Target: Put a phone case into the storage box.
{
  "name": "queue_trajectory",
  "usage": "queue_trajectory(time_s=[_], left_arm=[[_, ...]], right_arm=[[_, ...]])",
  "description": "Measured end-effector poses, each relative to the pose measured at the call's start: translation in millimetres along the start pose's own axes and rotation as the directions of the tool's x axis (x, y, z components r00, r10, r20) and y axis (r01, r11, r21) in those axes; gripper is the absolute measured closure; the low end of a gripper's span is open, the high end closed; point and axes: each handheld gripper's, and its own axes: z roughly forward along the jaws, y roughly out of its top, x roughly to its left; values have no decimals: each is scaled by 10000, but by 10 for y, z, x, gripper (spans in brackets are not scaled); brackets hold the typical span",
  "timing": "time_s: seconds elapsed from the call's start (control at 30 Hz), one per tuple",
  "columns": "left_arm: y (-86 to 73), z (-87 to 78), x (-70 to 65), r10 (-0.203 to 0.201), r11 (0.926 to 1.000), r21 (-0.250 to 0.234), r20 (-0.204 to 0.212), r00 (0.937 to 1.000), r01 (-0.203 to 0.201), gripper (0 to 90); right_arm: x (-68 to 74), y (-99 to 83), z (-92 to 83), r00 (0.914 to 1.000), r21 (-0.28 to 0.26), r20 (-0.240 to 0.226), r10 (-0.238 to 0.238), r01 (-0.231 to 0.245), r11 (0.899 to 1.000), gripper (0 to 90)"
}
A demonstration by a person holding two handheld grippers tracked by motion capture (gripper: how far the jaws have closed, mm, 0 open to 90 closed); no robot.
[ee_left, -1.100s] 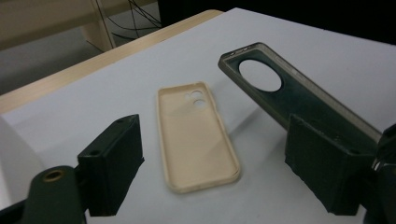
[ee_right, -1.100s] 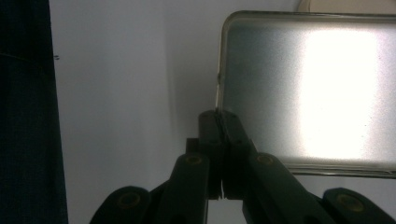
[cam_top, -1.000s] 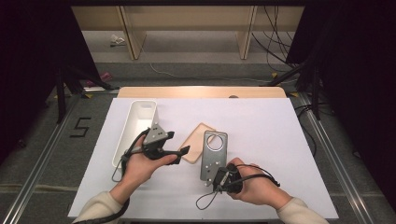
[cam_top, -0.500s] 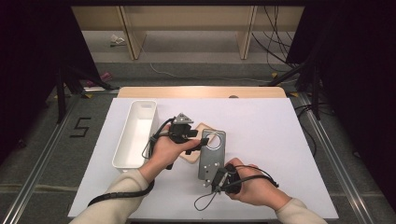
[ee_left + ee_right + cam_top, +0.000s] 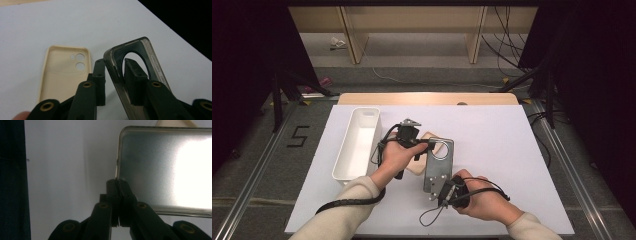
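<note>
High view: my right gripper is clenched on the near edge of the smoky clear phone case, held over the white table. Left gripper jaws have just been closing, now straddling its camera-end rim. Beige case lies beside it; white bin holds nothing yet, so sorting remains.

The left gripper has swung away from the white tray, across the beige case, to the top edge of the grey case. Its jaws have just been closing, the case's rim between them.
</note>
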Motion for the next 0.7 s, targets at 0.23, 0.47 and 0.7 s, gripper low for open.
queue_trajectory(time_s=[0.23, 0.47, 0.7], left_arm=[[34, -32, -67, -93, 9998, -201, 214, 9997, 98, 752], [40, -43, -81, -169, 9995, -242, 321, 9993, 177, 763], [38, -48, -100, -135, 9994, -299, 367, 9992, 146, 767]], right_arm=[[-3, -9, 22, 9999, 139, -31, 96, -95, 9999, 893], [-15, -20, 38, 10000, 161, 6, 49, -50, 9999, 893], [-18, -25, 56, 10000, 217, -11, 71, -71, 9997, 893]])
